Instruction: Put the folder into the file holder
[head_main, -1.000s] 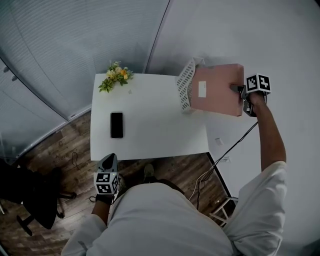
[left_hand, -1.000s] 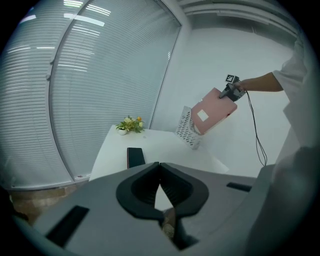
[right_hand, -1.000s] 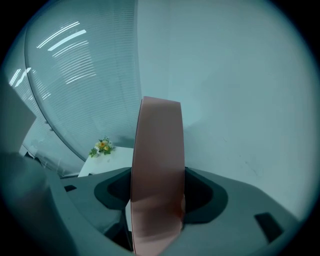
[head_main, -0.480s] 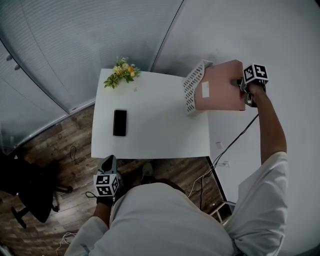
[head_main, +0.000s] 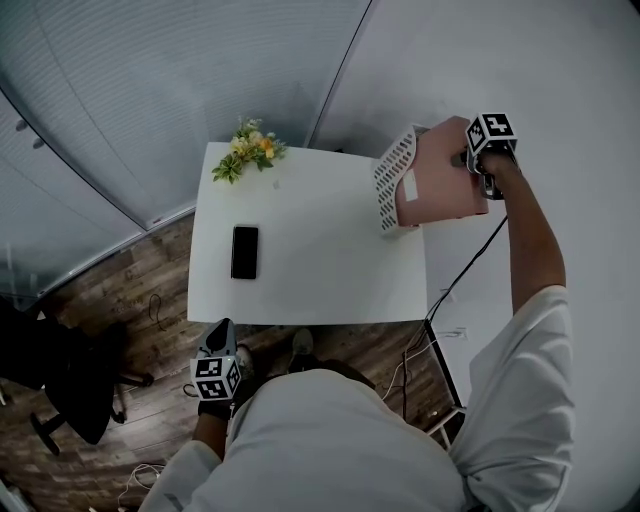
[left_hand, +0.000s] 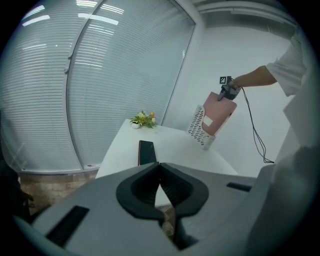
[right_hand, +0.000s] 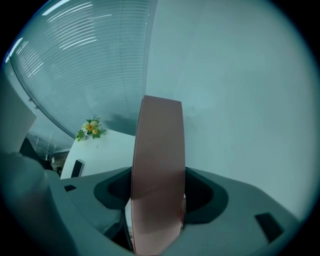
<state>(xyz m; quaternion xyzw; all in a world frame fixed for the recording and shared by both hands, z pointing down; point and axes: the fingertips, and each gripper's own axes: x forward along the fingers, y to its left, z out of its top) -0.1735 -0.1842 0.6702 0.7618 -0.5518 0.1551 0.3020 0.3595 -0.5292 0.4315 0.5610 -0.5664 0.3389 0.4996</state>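
A pink folder (head_main: 440, 185) hangs tilted at the table's far right corner, my right gripper (head_main: 470, 160) shut on its upper edge. Its lower end dips into the open top of the white mesh file holder (head_main: 395, 180). I cannot tell whether it touches the bottom. In the right gripper view the folder (right_hand: 159, 160) stands edge-on between both jaws of my right gripper (right_hand: 156, 200). The left gripper view shows the folder (left_hand: 218, 112) and the holder (left_hand: 200, 127) from afar. My left gripper (head_main: 220, 330) hangs low in front of the table, shut and empty (left_hand: 159, 165).
A black phone (head_main: 245, 252) lies on the white table (head_main: 310, 270) at the left. A small pot of yellow flowers (head_main: 250, 150) stands at the far left corner. A cable (head_main: 455, 280) hangs from my right gripper. A black chair (head_main: 60, 390) stands on the wooden floor at the left.
My right gripper has carried the folder leftward and tipped it more upright, so its lower end now sits further into the holder. The left gripper has stayed put.
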